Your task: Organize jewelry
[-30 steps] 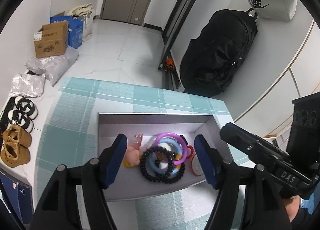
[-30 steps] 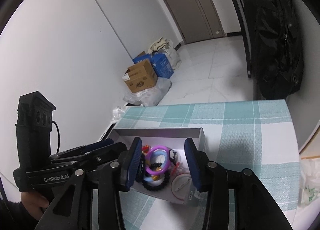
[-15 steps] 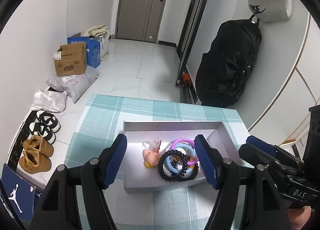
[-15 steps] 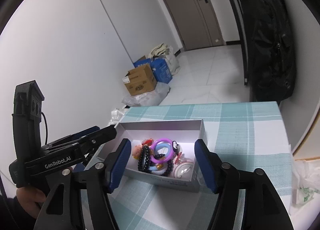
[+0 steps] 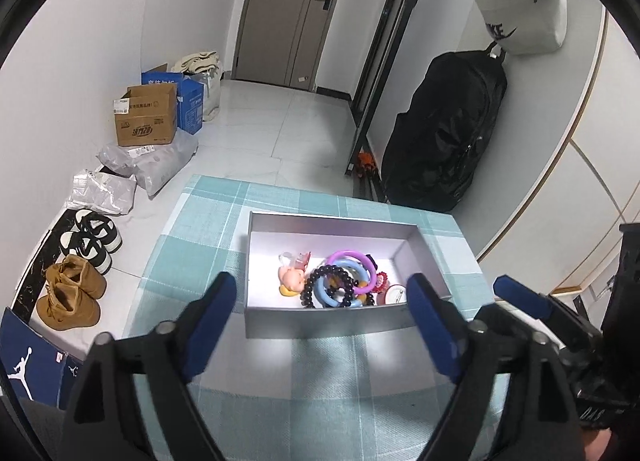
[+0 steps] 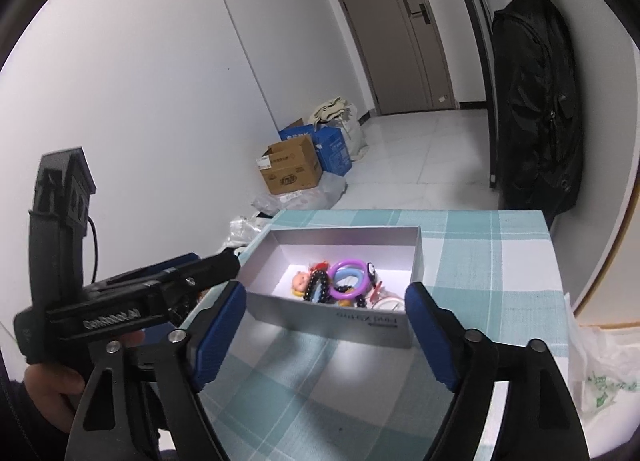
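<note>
Both tongs, left and right, gape empty just short of the open grey cardboard box, its long side lying crosswise, bangles piled nearer the right.

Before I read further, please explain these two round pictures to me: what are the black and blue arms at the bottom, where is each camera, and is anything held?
No robot is here. A person carries a tool in each hand. Each camera sits on its tool and looks forward between two blue-padded fingers. The left hand-held gripper and the right hand-held gripper are both open and hold nothing. On the teal checked tablecloth stands an open grey cardboard box. Inside lie a black beaded bracelet, a purple plastic ring, a blue plastic ring and a small doll head.
</note>
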`<state>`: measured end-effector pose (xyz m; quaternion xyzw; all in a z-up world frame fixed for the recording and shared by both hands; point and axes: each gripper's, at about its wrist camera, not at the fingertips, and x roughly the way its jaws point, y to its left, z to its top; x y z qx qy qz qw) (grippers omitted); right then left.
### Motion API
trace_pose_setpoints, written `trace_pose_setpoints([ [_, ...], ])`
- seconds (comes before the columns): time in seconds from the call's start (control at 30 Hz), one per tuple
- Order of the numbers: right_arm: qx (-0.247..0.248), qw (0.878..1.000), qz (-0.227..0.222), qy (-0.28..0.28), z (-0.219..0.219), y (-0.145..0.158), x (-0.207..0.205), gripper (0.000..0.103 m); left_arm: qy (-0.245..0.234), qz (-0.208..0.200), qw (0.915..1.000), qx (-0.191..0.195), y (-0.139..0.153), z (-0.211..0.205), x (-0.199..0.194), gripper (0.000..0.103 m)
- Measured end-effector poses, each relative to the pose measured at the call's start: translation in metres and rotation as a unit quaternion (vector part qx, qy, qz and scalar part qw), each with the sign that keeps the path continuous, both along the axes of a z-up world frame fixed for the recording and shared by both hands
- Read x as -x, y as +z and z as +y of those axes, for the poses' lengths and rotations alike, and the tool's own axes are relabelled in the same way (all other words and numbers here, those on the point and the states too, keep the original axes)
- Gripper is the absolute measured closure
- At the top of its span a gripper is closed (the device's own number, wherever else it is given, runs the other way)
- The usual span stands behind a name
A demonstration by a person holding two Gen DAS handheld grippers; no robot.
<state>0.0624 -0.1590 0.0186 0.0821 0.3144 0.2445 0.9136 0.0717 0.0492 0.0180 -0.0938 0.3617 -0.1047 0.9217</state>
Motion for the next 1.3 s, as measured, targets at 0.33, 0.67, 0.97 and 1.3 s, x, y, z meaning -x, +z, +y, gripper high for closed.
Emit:
trace_pose_setpoints([
  [0.33, 0.008, 1.000, -0.002, -0.011, 0.001, -0.001, 0.015, 0.009, -0.003, -0.011, 0.9997, -0.024, -0.001, -0.006, 0.014, 0.018],
  [0.67, 0.006, 1.000, -0.006, -0.021, -0.005, -0.001, 0.016, 0.001, 0.002, -0.026, 0.9991, -0.034, -0.001, -0.007, 0.017, 0.018],
  [0.97, 0.007, 1.000, -0.002, -0.022, -0.005, -0.002, 0.013, 0.001, -0.002, -0.023, 0.9991, -0.035, -0.003, -0.008, 0.016, 0.018],
  [1.3, 0.009, 1.000, 0.003, -0.024, -0.005, -0.004, 0.012, 0.001, -0.006, -0.024, 0.9993, -0.029, -0.001, -0.011, 0.017, 0.018],
])
